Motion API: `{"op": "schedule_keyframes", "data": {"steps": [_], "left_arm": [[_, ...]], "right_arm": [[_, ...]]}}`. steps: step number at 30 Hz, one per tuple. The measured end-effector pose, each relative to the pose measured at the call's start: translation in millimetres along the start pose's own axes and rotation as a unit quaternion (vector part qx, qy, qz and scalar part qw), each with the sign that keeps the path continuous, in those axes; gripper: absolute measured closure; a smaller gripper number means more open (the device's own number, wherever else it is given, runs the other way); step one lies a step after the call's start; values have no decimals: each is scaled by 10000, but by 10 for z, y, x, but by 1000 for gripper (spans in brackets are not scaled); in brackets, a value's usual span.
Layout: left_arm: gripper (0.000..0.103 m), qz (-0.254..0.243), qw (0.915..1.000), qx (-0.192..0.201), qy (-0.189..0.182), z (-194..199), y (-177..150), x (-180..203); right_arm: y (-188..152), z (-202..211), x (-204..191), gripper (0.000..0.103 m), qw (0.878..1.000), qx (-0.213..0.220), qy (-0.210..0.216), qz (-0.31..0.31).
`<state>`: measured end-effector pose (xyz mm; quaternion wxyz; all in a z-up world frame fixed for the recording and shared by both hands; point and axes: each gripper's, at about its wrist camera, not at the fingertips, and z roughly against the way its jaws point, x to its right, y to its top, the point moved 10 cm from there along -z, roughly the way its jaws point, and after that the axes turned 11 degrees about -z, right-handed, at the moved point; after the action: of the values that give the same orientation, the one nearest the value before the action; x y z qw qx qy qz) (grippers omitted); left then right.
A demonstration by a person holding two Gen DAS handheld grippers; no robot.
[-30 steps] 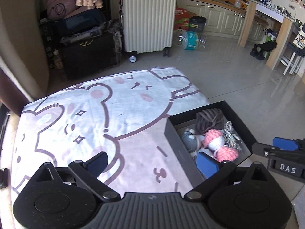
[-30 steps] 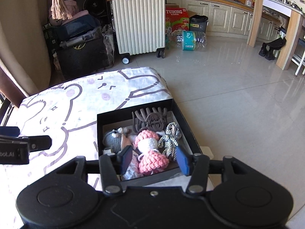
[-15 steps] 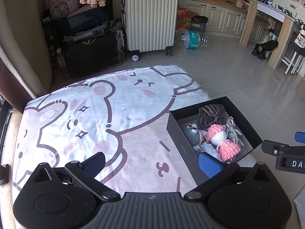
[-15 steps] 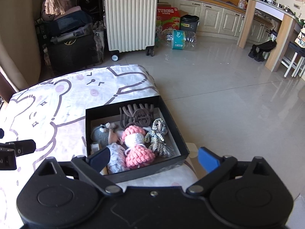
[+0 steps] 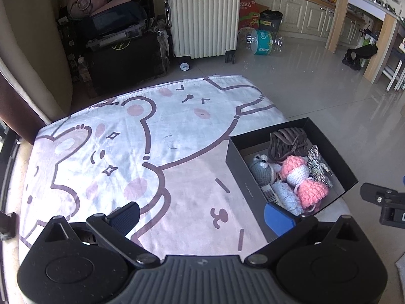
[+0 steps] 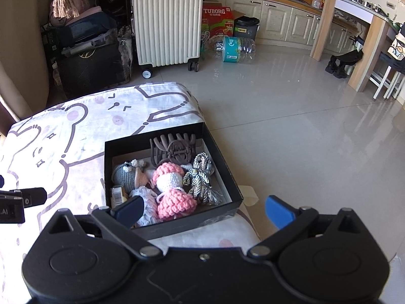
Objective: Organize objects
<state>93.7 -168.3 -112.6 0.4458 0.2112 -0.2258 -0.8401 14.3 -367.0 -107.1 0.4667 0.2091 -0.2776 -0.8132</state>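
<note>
- A tiled kitchen-living room: a cream ribbed suitcase [image 6: 168,24] stands at the far wall, with a red Tuborg carton [image 6: 217,21] and a toppled water bottle [image 6: 234,50] to its right.
- In the foreground, a white blanket with brown bear outlines [image 5: 141,152] covers the work surface.
- A black open box [image 6: 162,224] sits at the blanket's right edge; its near right corner reaches the edge.
- Inside the box, at the far wall, lies a brown claw hair clip [image 6: 174,148]. In front of it a grey crochet mouse [image 6: 124,174] lies on the left, a pink-and-white crochet piece [image 6: 168,176] in the middle, and a knotted black-and-white cord [image 6: 201,179] on the right.
- Nearer still are a second pink crochet piece [image 6: 177,202] and a pale blue crochet piece [image 6: 146,202], with a barcode label [image 6: 117,196] in the near left corner.
- The right gripper [image 6: 203,209] is spread wide and holds nothing. Its left fingertip [image 6: 129,210] overlaps the box's near wall in front of the pale blue piece, and its right one hangs beyond the box's right side, over the floor.
- The left gripper [image 5: 202,215] is likewise spread wide and empty, over the blanket to the left of the box. Its right fingertip [image 5: 277,217] overlaps the box's near left corner; its left one is over bare blanket.
- Each gripper's tip shows at the edge of the other's view.
</note>
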Motion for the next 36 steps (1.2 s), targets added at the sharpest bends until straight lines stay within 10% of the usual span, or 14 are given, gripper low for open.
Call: {"op": "schedule_keyframes", "data": {"steps": [36], "left_arm": [[0, 80, 9999, -19, 92, -48, -32, -18]], "right_arm": [[-30, -45, 22, 0, 10000, -55, -29, 9]]}}
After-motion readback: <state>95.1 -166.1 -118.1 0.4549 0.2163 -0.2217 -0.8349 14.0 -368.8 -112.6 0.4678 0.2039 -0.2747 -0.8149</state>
